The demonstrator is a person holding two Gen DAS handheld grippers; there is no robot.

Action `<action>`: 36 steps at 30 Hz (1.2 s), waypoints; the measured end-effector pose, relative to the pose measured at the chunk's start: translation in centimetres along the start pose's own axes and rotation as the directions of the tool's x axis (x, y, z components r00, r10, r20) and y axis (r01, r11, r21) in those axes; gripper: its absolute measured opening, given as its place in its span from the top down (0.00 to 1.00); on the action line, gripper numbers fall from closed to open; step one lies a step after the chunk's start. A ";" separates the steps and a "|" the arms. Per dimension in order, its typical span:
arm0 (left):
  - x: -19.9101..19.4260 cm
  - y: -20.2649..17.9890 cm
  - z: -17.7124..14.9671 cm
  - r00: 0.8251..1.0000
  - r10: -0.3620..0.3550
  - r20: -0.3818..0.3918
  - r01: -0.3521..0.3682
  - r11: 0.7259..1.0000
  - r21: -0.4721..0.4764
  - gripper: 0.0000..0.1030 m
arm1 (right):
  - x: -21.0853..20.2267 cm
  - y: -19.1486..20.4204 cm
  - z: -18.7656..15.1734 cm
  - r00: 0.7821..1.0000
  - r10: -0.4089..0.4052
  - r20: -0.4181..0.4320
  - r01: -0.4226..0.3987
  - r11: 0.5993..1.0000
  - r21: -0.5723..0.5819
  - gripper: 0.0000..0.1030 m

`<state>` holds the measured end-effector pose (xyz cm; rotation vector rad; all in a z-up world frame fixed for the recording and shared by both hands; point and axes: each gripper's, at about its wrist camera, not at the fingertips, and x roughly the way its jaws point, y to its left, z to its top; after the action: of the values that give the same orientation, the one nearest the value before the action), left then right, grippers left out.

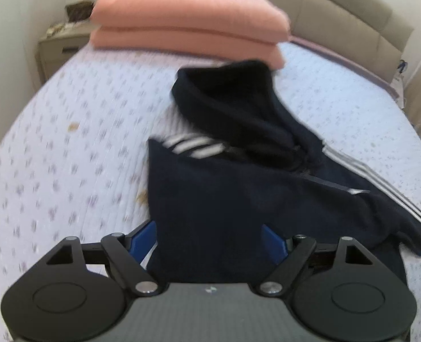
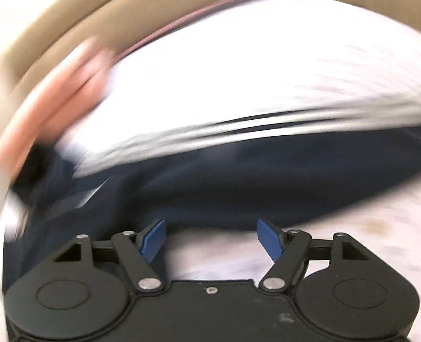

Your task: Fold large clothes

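A dark navy jacket (image 1: 224,193) with white sleeve stripes lies crumpled on the bed, its hood (image 1: 233,94) bunched up toward the far side. My left gripper (image 1: 207,228) has its jaws set wide, and the jacket's near edge fills the gap between the blue pads (image 1: 271,236) and hides their tips. No squeeze on the cloth shows. In the blurred right wrist view my right gripper (image 2: 210,228) is open and bare over the sheet. The jacket (image 2: 239,176) stretches across just beyond its fingertips.
The bed has a pale floral sheet (image 1: 68,142). A folded pink blanket (image 1: 187,25) sits at the far end by the beige padded headboard (image 1: 338,8). A nightstand (image 1: 59,48) stands at the far left. The bed's right edge (image 1: 404,108) curves away.
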<state>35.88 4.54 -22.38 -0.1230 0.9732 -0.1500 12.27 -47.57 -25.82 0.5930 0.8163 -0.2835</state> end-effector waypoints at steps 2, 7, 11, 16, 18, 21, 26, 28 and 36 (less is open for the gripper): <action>-0.5 -1.4 0.7 1.000 0.014 0.014 -0.014 1.000 0.025 0.16 | -0.3 -8.2 1.6 0.993 -0.107 0.046 0.093 0.965 0.244 0.16; 0.1 -3.6 1.3 0.997 0.069 0.046 -0.073 0.993 0.088 0.11 | -0.7 -21.4 3.7 0.965 -0.138 0.223 0.015 0.879 0.477 0.16; 0.3 -3.6 1.2 0.999 0.046 0.007 -0.046 0.998 0.039 0.12 | 0.4 -24.3 5.3 0.946 -0.073 0.317 -0.084 0.887 0.454 0.16; -0.9 -4.4 1.1 1.000 0.022 -0.002 -0.021 0.998 0.056 0.12 | 2.0 -24.3 6.7 0.909 -0.109 0.403 -0.065 0.917 0.394 0.37; -1.8 -4.6 1.0 0.999 0.023 0.027 -0.025 0.997 0.074 0.12 | 2.3 -23.9 7.8 0.909 -0.202 0.364 0.034 0.908 0.419 0.87; -2.6 -4.1 1.4 0.998 0.001 0.065 -0.006 0.997 0.072 0.11 | 0.4 -22.6 8.8 0.878 -0.164 0.450 -0.044 0.908 0.417 0.87; -3.4 -3.3 2.7 0.994 -0.010 0.110 0.000 0.996 0.087 0.11 | -5.4 -16.4 13.6 0.794 -0.024 0.607 -0.217 0.922 0.320 0.87; -3.5 -2.8 3.2 0.991 -0.039 0.127 0.029 0.997 0.073 0.11 | -8.2 -12.3 15.9 0.749 0.054 0.660 -0.272 0.934 0.233 0.87; -2.8 -0.3 4.6 0.981 -0.130 0.144 0.124 0.991 0.054 0.11 | -16.6 9.9 17.5 0.602 0.372 0.706 -0.364 0.915 -0.172 0.87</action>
<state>38.11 4.96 -17.45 -0.1535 0.8146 -0.2764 16.31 -49.83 -0.18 0.5580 -0.1041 -0.1078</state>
